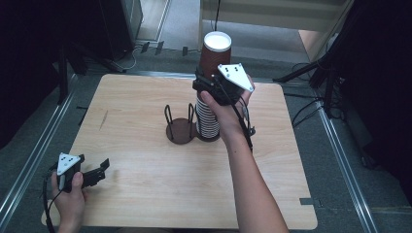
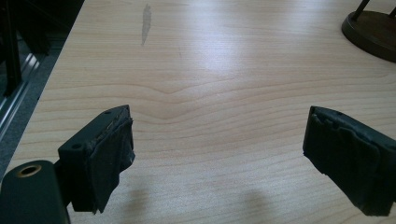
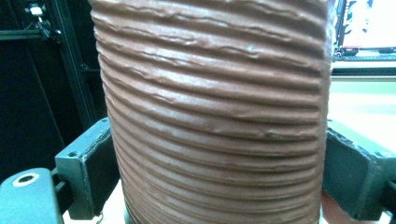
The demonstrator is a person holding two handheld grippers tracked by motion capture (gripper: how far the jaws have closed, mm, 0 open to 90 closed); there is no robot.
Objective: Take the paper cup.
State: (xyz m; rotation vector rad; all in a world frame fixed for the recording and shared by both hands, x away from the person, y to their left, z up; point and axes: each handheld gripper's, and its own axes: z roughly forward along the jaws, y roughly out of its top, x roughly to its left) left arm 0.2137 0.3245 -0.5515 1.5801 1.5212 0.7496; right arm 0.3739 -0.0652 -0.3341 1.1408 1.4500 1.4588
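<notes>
Cup (image 3: pixel 215 112) ridges fill right gripper view; stack (image 1: pixel 208 116) appears from above.

Right tool (image 1: pixel 208 80) raised, jaws clamped; left tool (image 1: pixel 99 170) low (jaws apart).

No readable text, label, brand, number or sign anywhere: brown ribbed cup (image 3: pixel 215 112) plain, wooden table (image 1: pixel 145 184) unmarked.

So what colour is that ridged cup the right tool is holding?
Reddish brown, with wavy horizontal ridges; the cup shows best in the right gripper view, between the right tool pads.
</notes>
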